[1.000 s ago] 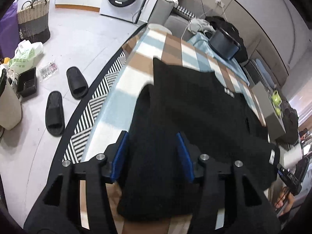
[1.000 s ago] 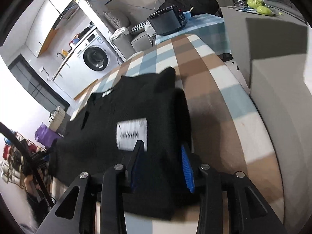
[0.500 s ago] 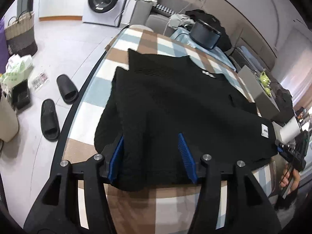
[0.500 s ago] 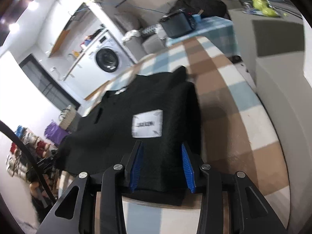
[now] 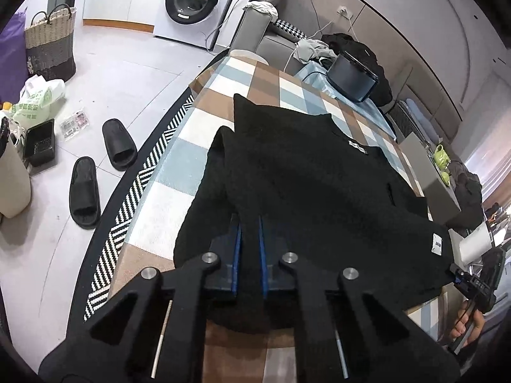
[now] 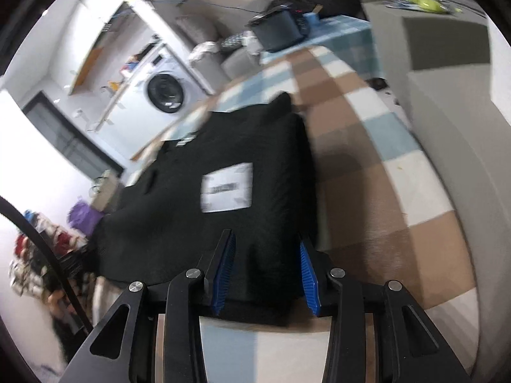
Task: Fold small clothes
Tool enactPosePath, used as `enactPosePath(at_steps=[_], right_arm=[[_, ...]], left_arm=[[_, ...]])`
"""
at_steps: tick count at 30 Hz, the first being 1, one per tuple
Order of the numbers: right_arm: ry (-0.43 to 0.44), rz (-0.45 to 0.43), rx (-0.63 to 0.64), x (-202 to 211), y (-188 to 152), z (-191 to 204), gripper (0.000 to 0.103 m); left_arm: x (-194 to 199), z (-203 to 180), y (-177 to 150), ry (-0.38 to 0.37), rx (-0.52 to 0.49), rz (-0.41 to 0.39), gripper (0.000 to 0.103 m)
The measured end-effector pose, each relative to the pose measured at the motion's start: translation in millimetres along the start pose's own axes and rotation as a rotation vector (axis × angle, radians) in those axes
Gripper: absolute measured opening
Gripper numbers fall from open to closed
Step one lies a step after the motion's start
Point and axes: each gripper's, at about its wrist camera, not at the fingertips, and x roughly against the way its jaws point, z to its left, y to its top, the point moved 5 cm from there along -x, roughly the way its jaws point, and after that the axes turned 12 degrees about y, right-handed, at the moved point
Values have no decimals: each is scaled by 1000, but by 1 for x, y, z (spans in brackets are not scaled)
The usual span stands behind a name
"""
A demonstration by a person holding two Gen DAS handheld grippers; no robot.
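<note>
The black garment point(image 5: 313, 185) is lying partly folded on the checked worktop point(image 5: 179, 172), more folds seemingly remaining. The left hand-held gripper point(image 5: 248, 223) is pinching its near edge, while the right hand-held gripper point(image 6: 264, 242) is straddling it, spread.

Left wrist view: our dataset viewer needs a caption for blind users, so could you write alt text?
The left gripper is pinched shut on the near edge of a black sweater lying on a checked tablecloth. On the floor to the left lie black slippers; a washing machine stands beyond.
</note>
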Motion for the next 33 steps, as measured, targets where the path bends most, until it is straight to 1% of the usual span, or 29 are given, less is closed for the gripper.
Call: enactPosePath(at_steps=[3,5,6,7,8,9,10,12,14,15,18,21,25,28,30,33], right_arm=[[32,-1,4,-2,0,8,39],[27,6,-7,-8,0,6,39],[18,4,-16,-10,0,3,37],[11,3,-25,-12,0,1,29],[-3,5,-37,-14,1,-2,23],[-21,12,-47,-16,1,-5,9],[-31,6,-49,-16,1,-6,7],[0,-11,-51,-12,3,-4,6],[33,-51,-37,-4,9,5,5],[66,-80,-35,2,14,10,5],[150,-150,-40,11,36,23,5],[189,-208,-50,11,67,31,5],[162,-284,-34,6,102,34,5],[69,-329,-27,-2,121,25,5],[42,-309,-32,-14,124,18,5],[15,-263,-63,-26,118,2,5]], left_arm=[[-4,0,1,2,-6,21,7],[-9,1,0,12,-1,35,7],[-9,3,1,15,6,37,7],[-11,3,0,17,10,35,7],[-11,4,1,16,16,30,7],[-9,6,3,9,25,20,5],[-7,6,4,4,32,10,5],[-1,7,9,-9,46,-20,4],[6,6,18,-25,59,-50,3],[8,5,22,-32,65,-62,3],[13,1,43,-48,83,-98,3],[12,-3,71,-62,106,-137,3],[2,-13,111,-77,124,-174,3],[-17,-16,130,-73,129,-170,3],[-36,-14,136,-61,136,-134,3],[-65,-7,132,-35,132,-63,4]])
